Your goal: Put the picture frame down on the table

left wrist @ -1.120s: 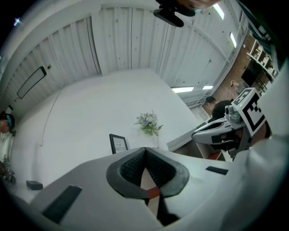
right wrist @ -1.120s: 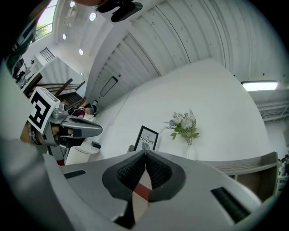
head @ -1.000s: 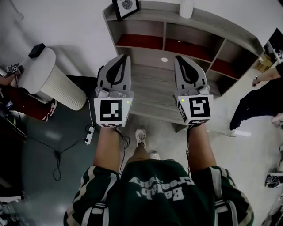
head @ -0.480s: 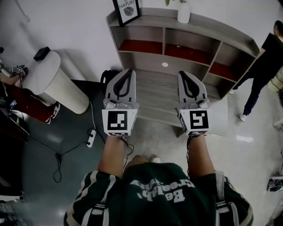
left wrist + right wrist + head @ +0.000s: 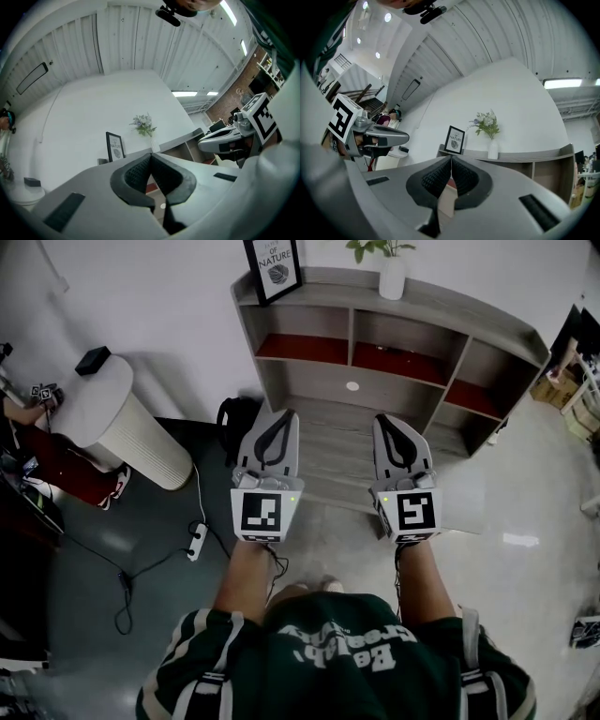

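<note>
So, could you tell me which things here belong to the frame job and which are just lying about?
Job: picture frame, table, left tongs and right tongs, both shut and empty.
Lying about: vase, white ribbed stand, power strip.

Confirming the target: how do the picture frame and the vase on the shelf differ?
The picture frame is flat and black-edged; the vase is round and white. The picture frame stands at the left end of the shelf, the vase nearer the middle. Only the vase holds a leafy sprig, not the picture frame. Both stand on the shelf top.
</note>
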